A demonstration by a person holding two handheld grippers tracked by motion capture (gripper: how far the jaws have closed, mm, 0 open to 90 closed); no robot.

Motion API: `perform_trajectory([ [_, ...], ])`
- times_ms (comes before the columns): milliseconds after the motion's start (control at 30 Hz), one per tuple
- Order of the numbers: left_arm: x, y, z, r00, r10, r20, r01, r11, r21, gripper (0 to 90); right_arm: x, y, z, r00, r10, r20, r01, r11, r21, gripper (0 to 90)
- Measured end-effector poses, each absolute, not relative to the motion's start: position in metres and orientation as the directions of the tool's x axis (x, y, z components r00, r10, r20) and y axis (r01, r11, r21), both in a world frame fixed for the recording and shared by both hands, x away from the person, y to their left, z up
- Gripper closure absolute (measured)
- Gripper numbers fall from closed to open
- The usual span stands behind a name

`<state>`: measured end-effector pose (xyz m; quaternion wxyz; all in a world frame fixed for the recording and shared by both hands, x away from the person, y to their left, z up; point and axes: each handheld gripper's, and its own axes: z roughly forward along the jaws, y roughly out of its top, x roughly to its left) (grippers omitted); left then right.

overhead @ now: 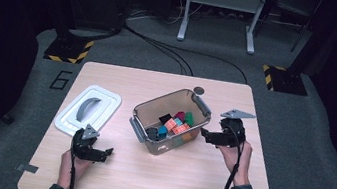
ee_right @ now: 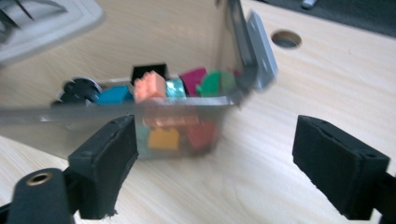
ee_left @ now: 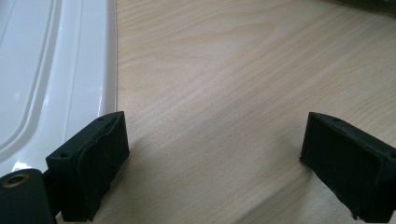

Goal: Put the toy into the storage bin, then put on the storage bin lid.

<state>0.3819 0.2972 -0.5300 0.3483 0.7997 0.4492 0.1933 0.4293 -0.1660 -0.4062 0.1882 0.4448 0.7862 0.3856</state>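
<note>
Dark studio flooring surrounds a pale wooden counter (overhead: 154, 173) bearing 1 clear bin (overhead: 146, 109) of coloured blocks (overhead: 175, 124) and 1 white lid (overhead: 105, 96) off to its left. Left claw (overhead: 106, 153) rests apart beside the lid, nothing between its jaws. Right claw (overhead: 204, 135), jaws apart and empty, sits just beside the bin. Its own camera reveals orange, teal, magenta and green blocks through the bin wall.
</note>
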Motion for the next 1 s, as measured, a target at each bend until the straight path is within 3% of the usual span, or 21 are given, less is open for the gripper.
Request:
perform_trajectory([
  [500,0.382,0.297,-0.530,0.517,0.856,-0.005,0.583,-0.348,0.734,7.6,0.413,-0.203,-0.488,-0.415,0.905,0.094,0.644,0.219,0.733,6.4],
  [1000,0.381,0.297,-0.529,0.540,0.842,0.011,0.569,-0.375,0.732,8.7,0.412,-0.218,-0.518,-0.351,0.935,0.056,0.653,0.201,0.730,4.7],
])
